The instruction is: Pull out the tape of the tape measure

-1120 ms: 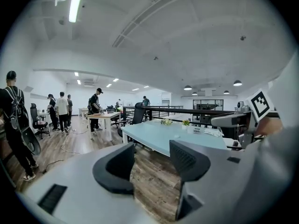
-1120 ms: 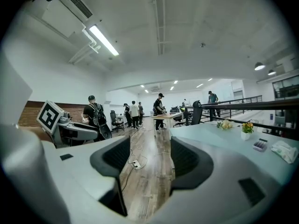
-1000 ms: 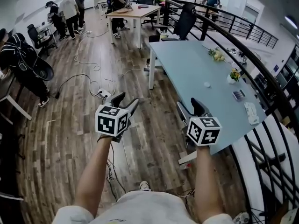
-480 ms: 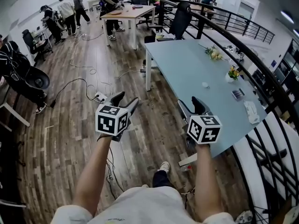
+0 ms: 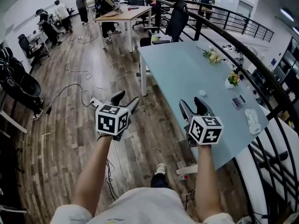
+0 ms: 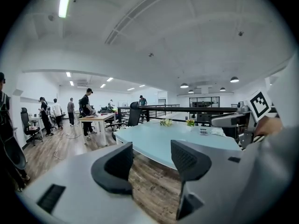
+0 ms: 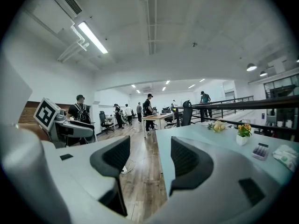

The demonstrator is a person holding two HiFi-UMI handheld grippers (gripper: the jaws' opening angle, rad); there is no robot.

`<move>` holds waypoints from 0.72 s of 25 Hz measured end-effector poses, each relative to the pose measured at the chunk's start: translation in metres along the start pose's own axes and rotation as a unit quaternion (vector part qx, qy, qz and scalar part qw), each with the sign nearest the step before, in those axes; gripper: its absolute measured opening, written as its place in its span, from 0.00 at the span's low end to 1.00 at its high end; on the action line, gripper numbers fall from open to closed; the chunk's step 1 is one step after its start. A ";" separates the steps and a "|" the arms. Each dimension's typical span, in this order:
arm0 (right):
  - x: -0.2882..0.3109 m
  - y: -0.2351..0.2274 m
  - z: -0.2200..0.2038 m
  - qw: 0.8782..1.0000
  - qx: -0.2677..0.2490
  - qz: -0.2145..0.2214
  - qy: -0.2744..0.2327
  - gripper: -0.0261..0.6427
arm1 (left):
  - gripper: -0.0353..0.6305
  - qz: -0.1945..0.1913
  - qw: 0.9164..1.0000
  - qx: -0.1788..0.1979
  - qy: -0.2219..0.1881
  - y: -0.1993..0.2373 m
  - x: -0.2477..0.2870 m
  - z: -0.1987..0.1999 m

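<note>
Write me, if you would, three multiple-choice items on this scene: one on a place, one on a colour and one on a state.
1. Where does the white flower pot stand?
A. on the floor
B. on the long table
C. on a chair

2. What colour is that table's top?
A. red
B. black
C. pale blue

3. In what state is the left claw?
A. open and empty
B. shut on a tape measure
C. shut on a cable

Answers:
1 B: the head view shows the pot on the tabletop, toward its far side.
2 C: the top looks pale blue in all three views.
3 A: the left gripper view shows its jaws apart with nothing between them.
</note>
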State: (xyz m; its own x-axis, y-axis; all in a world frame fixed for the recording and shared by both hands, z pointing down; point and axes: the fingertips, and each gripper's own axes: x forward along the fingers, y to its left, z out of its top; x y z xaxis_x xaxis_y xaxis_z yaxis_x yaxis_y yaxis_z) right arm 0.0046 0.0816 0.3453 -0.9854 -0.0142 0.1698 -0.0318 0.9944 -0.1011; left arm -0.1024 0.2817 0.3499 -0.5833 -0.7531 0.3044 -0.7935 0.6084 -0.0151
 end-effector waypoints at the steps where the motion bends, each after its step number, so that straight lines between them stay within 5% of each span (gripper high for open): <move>1: 0.007 -0.010 0.003 1.000 -0.001 -0.002 0.000 0.42 | 0.44 -0.001 1.000 0.000 0.000 0.000 0.012 0.005; 18: 0.090 -0.170 0.037 0.999 0.008 -0.051 -0.003 0.42 | 0.44 -0.029 1.000 0.009 -0.001 -0.020 0.189 0.070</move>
State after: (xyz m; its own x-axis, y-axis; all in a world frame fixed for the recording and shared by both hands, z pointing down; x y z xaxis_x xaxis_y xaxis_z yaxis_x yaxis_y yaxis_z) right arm -0.0848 -0.0923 0.3418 -0.9779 -0.1161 0.1738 -0.1347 0.9859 -0.0990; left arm -0.2089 0.1094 0.3409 -0.5368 -0.7871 0.3039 -0.8288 0.5593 -0.0154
